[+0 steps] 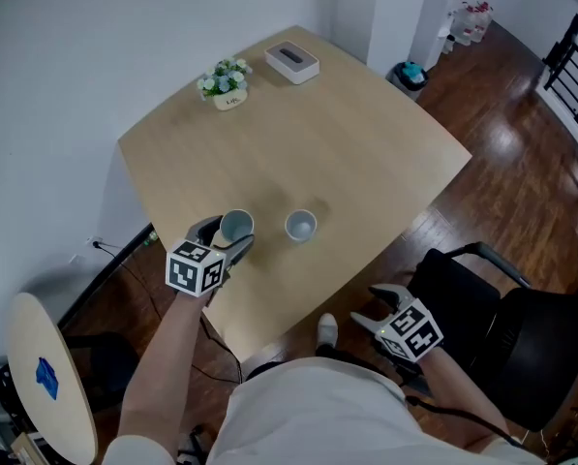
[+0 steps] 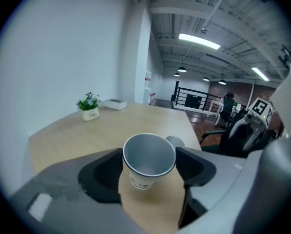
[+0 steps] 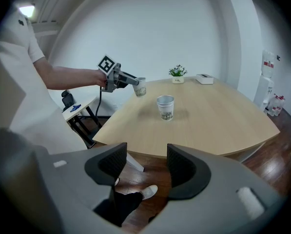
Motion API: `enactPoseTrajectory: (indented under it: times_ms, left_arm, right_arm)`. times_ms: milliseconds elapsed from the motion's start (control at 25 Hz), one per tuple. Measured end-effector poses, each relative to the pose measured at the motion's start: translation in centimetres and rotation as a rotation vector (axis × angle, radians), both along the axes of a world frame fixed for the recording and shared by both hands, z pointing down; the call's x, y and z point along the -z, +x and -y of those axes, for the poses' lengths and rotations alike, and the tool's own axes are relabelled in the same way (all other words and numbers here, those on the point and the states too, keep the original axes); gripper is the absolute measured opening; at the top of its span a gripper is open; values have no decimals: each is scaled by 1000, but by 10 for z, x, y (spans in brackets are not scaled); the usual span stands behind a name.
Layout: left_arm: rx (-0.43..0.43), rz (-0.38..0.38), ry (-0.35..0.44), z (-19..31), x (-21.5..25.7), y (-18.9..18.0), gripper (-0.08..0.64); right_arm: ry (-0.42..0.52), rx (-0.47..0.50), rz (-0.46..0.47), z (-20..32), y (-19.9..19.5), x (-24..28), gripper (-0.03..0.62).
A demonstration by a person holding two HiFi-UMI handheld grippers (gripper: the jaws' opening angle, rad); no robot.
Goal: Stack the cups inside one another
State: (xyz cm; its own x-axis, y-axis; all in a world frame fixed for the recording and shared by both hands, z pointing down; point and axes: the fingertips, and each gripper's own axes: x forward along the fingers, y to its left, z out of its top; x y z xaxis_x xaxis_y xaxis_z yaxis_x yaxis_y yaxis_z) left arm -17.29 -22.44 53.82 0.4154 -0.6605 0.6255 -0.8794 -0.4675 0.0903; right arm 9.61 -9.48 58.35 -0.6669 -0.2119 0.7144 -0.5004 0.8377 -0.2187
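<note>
Stacking has not happened yet: both cups are apart, so the nesting itself is all left to do, though the first pick-up looks made. The left gripper (image 1: pixel 232 232) is closed on the first cup (image 2: pixel 148 160), its two dark pads touching the wall just under the rim on either side; in the right gripper view this cup seems to hang tilted over the near-left corner of the table (image 1: pixel 366 143), off the surface as far as I can judge. The second cup (image 1: pixel 300 225) stands upright and alone on the tabletop, near the carried one and to its right in the head view. The right gripper (image 3: pixel 146 165) is off the table edge, down beside the person, jaws apart with nothing between them but wooden floor and a shoe beyond. What remains, I judge, is to bring the carried cup over the standing one and lower it in. Both cups are thin paper, tapering to a narrower base, with a pale grey lining, a thin dark line at the lip and small dark print on a white outer wall. The tabletop is smooth, pale wood grain with rounded corners. The jaws are matt black, scooped pads set in grey plastic shells
</note>
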Motion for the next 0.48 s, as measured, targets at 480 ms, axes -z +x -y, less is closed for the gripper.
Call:
enactPoseTrajectory:
  times_ms: [480]
  left_arm:
    - [-181,-75,36,41,21,110,356]
  right_arm:
    - [2,-50,19,25,30,1,258]
